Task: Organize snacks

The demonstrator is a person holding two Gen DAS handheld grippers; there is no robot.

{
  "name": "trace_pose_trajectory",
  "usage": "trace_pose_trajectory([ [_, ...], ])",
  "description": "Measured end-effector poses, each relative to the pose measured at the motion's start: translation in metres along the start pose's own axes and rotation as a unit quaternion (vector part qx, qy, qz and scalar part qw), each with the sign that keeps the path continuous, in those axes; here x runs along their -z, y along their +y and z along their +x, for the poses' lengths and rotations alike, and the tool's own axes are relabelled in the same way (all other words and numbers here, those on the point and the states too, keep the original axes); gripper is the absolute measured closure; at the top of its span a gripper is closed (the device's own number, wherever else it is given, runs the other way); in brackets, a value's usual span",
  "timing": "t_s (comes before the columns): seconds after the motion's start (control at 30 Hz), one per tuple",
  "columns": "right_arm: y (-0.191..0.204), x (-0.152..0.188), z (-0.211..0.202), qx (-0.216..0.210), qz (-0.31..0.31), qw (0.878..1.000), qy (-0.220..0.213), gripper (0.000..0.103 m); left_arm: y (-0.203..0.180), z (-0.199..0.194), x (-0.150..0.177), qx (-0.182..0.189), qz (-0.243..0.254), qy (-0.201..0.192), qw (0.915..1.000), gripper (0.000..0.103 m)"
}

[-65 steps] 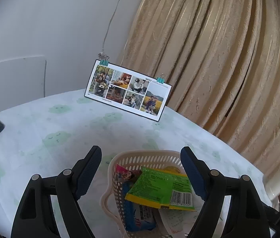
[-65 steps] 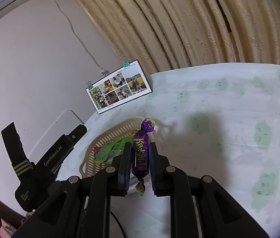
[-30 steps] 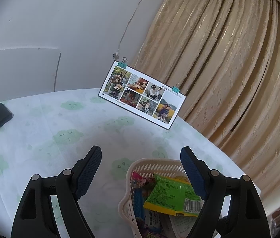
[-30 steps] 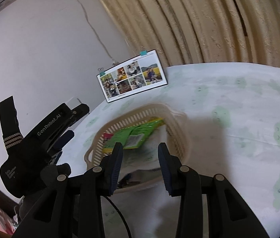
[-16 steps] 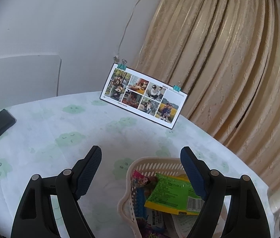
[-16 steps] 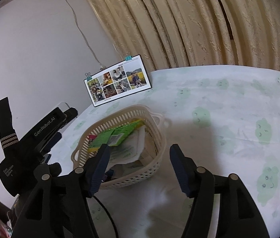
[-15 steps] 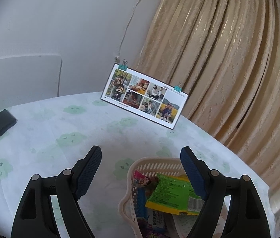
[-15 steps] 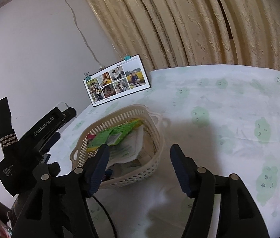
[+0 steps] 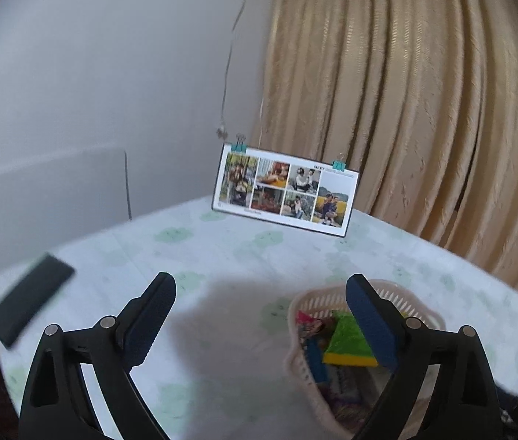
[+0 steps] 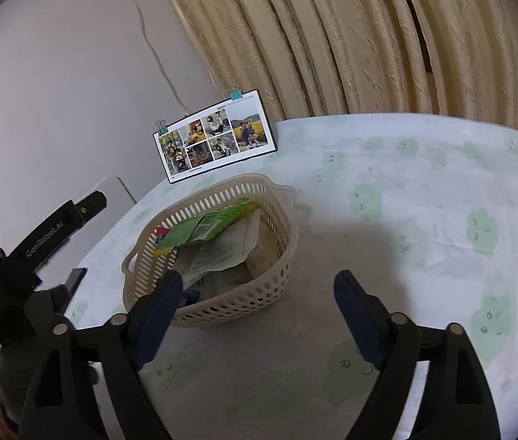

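right hand-held gripper [image 10: 255, 315]: released, empty, poised over bare bench [image 10: 424, 198], basket [image 10: 222, 300] just ahead-left of its left finger | left hand-held gripper [image 9: 259, 315]: released, empty, basket ahead-right behind its right finger | snacks: green packet [image 10: 207, 225] on top, heaped inside basket to keep them together | judged: no loose snacks visible, nothing left to grip

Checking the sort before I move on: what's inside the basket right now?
In the cream basket: a green snack packet lying on top, white packets beneath it, and a pink-wrapped snack and a blue one at one side. Anything lower is covered.
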State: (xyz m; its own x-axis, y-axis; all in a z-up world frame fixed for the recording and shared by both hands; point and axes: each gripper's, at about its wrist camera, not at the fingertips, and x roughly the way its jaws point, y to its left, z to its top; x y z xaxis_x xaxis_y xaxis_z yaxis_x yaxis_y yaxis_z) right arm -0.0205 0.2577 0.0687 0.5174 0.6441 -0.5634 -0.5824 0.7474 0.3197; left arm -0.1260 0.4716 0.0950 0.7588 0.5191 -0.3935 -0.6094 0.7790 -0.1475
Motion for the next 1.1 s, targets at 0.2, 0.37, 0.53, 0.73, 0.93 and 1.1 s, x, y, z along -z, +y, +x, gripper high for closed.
trace_pose_trajectory([
  [0.2, 0.013, 0.006, 0.005, 0.031, -0.037, 0.999, -0.001, 0.004, -0.004, -0.015, 0.005, -0.011, 0.063, -0.002, 0.998, 0.003],
  [0.37, 0.022, 0.008, 0.006, 0.042, -0.064, 0.997, 0.002, 0.001, -0.006, -0.023, 0.01, -0.021, 0.117, 0.0, 0.9929, 0.002],
  [0.53, 0.025, 0.009, 0.007, 0.04, -0.073, 0.996, 0.007, 0.0, -0.002, -0.027, 0.015, -0.038, 0.139, 0.0, 0.9896, 0.002],
  [0.73, 0.028, 0.01, 0.006, 0.035, -0.08, 0.996, 0.009, 0.0, -0.004, -0.028, 0.02, -0.05, 0.156, -0.001, 0.9865, 0.002],
  [0.93, 0.031, 0.013, 0.009, 0.037, -0.088, 0.995, 0.019, 0.0, -0.007, -0.029, 0.023, -0.056, 0.172, -0.007, 0.9835, 0.002],
  [1.1, 0.035, 0.014, 0.012, 0.046, -0.099, 0.994, 0.025, 0.0, -0.008, -0.029, 0.024, -0.058, 0.177, -0.006, 0.9825, 0.002],
])
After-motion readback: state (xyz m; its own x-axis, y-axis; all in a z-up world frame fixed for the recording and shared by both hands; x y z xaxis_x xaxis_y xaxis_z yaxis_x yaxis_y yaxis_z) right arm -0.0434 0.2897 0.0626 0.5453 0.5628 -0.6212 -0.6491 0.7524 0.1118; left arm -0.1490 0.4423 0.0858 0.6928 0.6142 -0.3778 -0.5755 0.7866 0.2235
